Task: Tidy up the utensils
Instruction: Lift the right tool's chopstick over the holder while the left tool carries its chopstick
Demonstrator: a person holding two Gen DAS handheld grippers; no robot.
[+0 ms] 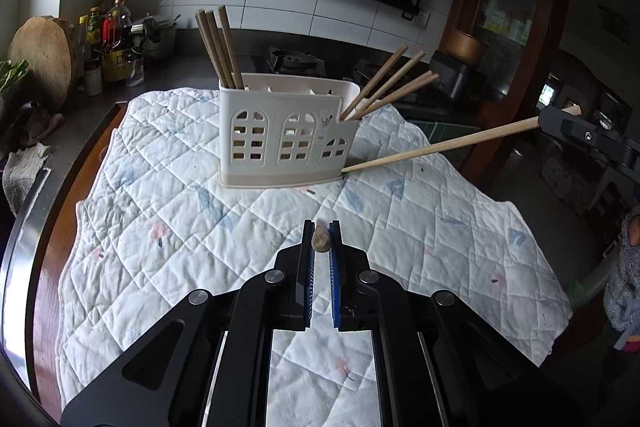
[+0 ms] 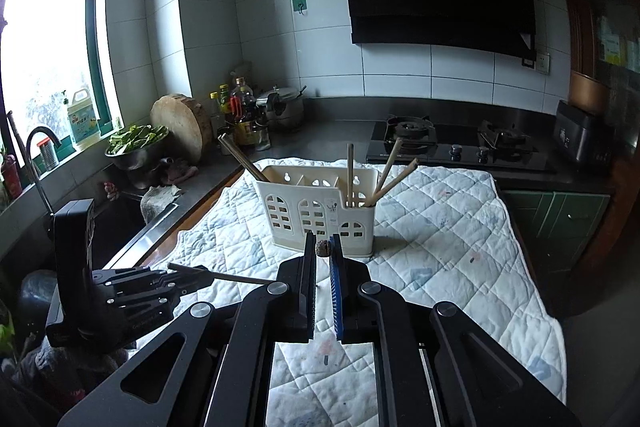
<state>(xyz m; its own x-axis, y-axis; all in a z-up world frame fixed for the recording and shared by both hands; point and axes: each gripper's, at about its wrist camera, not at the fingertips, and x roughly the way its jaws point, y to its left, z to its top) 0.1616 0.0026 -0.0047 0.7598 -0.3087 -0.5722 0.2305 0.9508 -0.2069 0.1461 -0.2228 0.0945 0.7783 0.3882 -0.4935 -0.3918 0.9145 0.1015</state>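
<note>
We see a sink (image 2: 120, 219) and window (image 2: 48, 27) on the left, then a white quilt (image 2: 440, 247) over the table. Our left gripper (image 1: 321, 241) pinches one chopstick (image 2: 240, 279). The holder (image 2: 316, 211) stands near the quilt's far edge. Our right gripper (image 2: 322, 247) pinches another chopstick (image 1: 440, 145). A stove (image 2: 452, 143) sits behind.

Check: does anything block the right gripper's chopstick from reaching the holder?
Nothing visible does. The chopstick in the right gripper points at the holder across bare quilt; leaning chopsticks may crowd its end compartment.
</note>
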